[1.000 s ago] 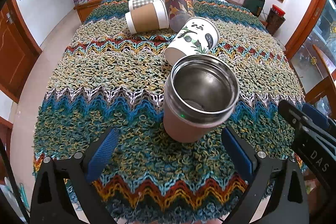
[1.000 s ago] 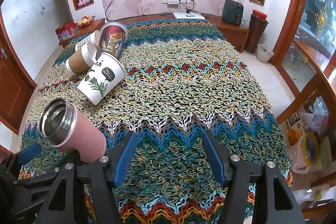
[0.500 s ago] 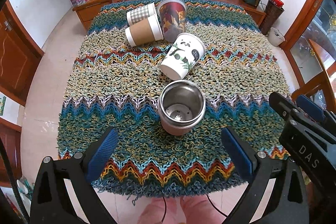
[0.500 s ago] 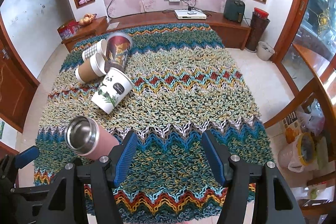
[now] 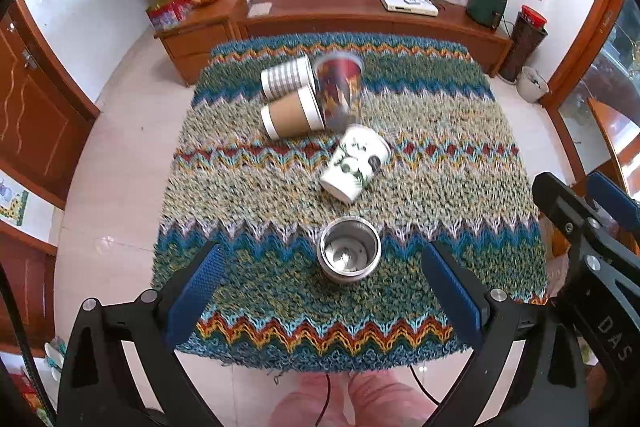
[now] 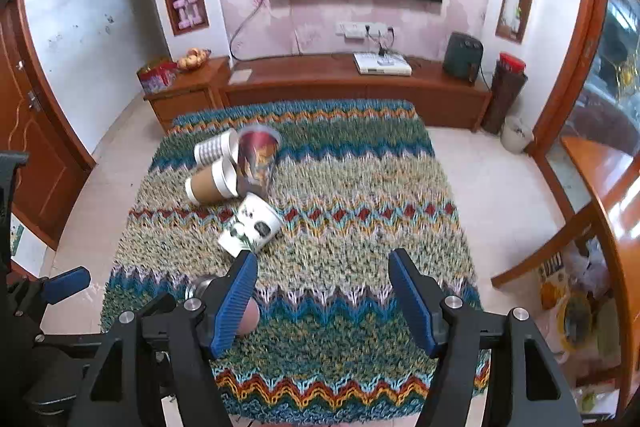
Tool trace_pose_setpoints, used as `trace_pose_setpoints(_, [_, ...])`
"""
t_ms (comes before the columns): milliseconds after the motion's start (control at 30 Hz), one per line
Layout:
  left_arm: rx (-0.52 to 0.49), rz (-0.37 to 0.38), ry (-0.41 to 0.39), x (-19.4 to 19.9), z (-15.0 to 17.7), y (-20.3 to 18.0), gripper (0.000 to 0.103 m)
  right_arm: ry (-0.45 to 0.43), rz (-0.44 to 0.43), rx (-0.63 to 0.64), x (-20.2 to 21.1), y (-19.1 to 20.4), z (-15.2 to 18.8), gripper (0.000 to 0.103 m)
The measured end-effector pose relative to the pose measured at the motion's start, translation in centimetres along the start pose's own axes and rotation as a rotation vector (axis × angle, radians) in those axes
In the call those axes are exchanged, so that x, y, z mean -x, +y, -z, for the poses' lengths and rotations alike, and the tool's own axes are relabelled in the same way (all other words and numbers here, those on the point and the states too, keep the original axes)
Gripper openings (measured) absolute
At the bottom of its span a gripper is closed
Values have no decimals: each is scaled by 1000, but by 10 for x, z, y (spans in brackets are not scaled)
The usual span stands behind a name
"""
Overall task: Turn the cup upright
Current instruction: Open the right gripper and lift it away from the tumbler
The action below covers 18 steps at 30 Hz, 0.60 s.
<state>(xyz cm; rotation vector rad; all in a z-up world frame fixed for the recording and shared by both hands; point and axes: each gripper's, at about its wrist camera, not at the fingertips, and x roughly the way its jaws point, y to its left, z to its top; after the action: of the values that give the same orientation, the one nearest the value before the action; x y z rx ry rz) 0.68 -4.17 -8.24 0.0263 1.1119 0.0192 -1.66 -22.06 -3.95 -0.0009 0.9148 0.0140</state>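
Observation:
A pink steel-lined cup (image 5: 349, 254) stands upright on the knitted cloth (image 5: 440, 163) near its front edge; in the right wrist view it (image 6: 251, 317) is mostly hidden behind the left finger. My left gripper (image 5: 325, 291) is open and empty, high above the cup. My right gripper (image 6: 323, 299) is open and empty, high above the front of the cloth. A panda cup (image 5: 355, 163) lies on its side behind the pink cup; it also shows in the right wrist view (image 6: 251, 225).
A brown-sleeved cup (image 5: 294, 113), a checked cup (image 5: 285, 77) and a red-patterned cup (image 5: 339, 87) lie together at the back of the cloth. A wooden cabinet (image 6: 344, 83) runs along the far wall. A wooden table (image 6: 608, 179) stands at right.
Both grippers have pulled up and back from the table, so everything looks smaller. The pink cup stays upright where it stood. The other cups have not moved.

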Motion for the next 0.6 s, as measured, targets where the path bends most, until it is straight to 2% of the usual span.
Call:
trace_pose_setpoints(300, [15,2,-23,29,-30,7,99,-24,-42,-11,23,0,-33,72])
trace_pose_setpoints(600, [14,-6,-107,67,-40,12,99,-104,-60,-26,54,3,-50,74])
